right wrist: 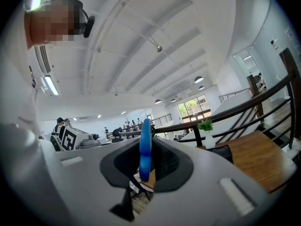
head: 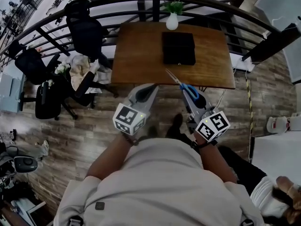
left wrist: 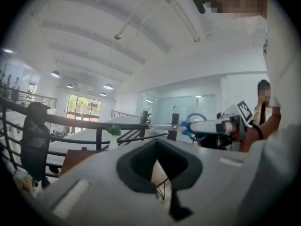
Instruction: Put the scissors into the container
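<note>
The scissors (head: 181, 84) have blue handles and steel blades. My right gripper (head: 192, 94) is shut on the handles and holds them over the front edge of the wooden table (head: 136, 55), blades pointing up-left toward the black container (head: 178, 48). The container stands apart from them at the table's middle back. In the right gripper view the blue handle (right wrist: 145, 147) stands edge-on between the jaws, with the container (right wrist: 221, 152) off to the right. My left gripper (head: 153, 88) hovers at the table's front edge, shut and empty. From the left gripper view, the scissors (left wrist: 193, 125) show at right.
A white vase with a green plant (head: 172, 20) stands at the table's back edge, just behind the container. A curved black railing (head: 117, 1) runs behind the table. Black office chairs (head: 87, 32) and clutter crowd the left side. Wooden floor lies around the table.
</note>
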